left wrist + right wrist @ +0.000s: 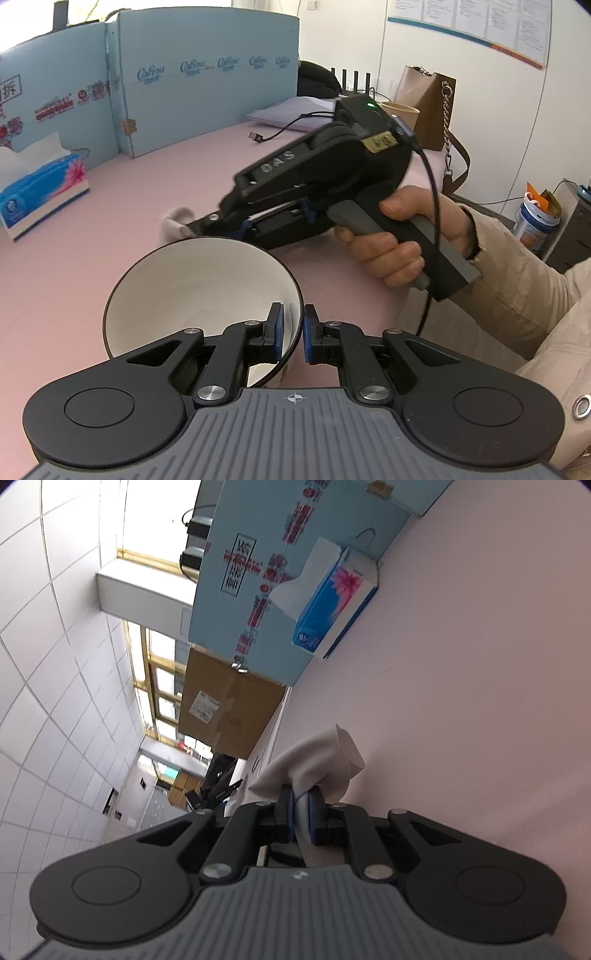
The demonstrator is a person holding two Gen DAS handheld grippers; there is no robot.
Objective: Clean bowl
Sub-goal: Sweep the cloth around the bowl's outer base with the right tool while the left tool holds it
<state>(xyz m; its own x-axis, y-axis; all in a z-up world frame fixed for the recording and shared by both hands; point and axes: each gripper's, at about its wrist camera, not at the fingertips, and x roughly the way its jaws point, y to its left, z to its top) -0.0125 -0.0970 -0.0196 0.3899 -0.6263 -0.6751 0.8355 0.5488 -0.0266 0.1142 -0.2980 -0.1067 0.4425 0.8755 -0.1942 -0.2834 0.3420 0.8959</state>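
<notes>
A bowl (192, 288), white inside with a dark rim, is held tilted above the pink table. My left gripper (291, 328) is shut on its right rim, one pad inside and one outside. My right gripper (303, 812) is shut on a crumpled white tissue (317, 760). In the left wrist view the right gripper (192, 229) lies rolled on its side just behind the bowl's far rim, with the tissue (175, 221) at its tip, outside the bowl.
A blue tissue box (44, 192) stands at the left on the pink table (110, 221), also in the right wrist view (332, 605). Blue foam boards (207, 85) wall the back. A brown bag (428, 107), a paper cup (400, 110) and a cable (280, 131) are at the back right.
</notes>
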